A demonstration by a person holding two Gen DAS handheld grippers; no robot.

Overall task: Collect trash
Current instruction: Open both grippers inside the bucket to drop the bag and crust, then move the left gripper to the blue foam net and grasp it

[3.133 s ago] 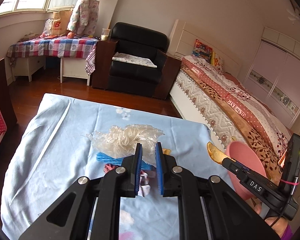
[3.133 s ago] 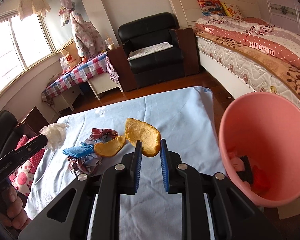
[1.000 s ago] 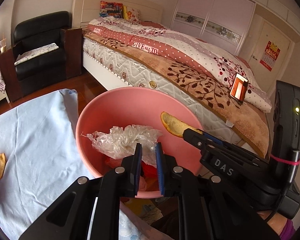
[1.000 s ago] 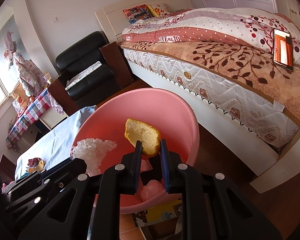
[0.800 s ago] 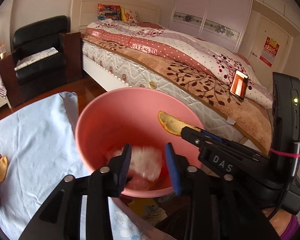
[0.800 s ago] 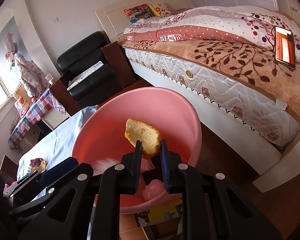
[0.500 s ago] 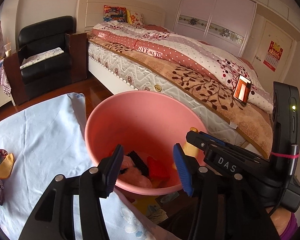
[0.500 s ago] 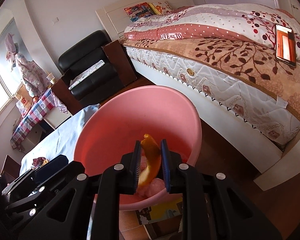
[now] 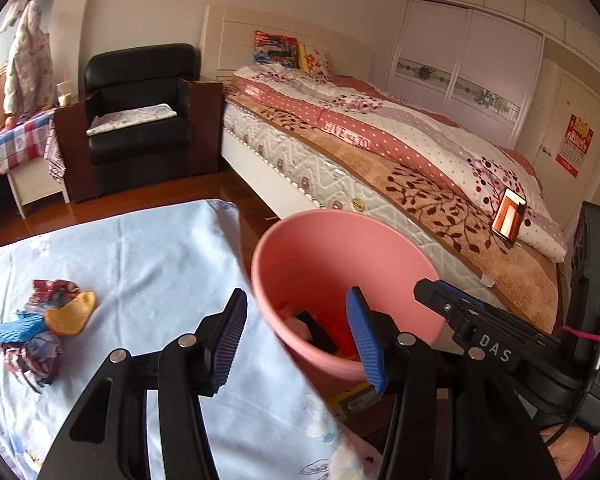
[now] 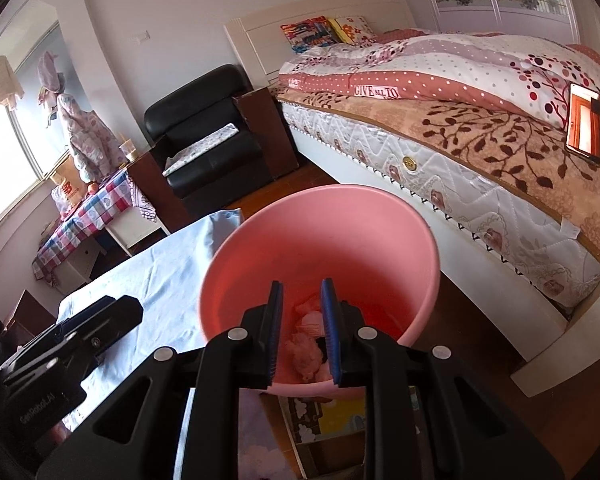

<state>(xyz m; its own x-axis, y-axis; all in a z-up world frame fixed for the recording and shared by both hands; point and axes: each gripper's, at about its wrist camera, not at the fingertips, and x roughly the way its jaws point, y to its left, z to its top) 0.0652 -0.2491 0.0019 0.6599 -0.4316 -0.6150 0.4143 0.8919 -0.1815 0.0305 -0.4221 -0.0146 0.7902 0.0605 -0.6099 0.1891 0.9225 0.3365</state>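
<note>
A pink bin [image 9: 340, 256] stands on the floor off the right edge of the table, with trash lying at its bottom; it also shows in the right wrist view [image 10: 320, 236]. My left gripper [image 9: 296, 336] is wide open and empty, over the table edge and the bin's near rim. My right gripper [image 10: 301, 328] is open a little and empty, above the bin's near side. On the blue cloth table [image 9: 140, 256], at the left, lie an orange peel [image 9: 70, 314], a blue foam net [image 9: 16, 330] and crumpled wrappers [image 9: 32, 354].
A bed [image 9: 400, 160] runs along the right, close behind the bin, with a phone [image 9: 508, 222] on it. A black armchair [image 9: 136, 120] and a checked side table [image 9: 12, 144] stand at the back. Paper lies on the wood floor under the bin [image 10: 332, 416].
Both grippers carried trash from the table to the bin. The left opened and dropped the plastic bag in; the right then let the orange peel fall in. Both are now empty.
</note>
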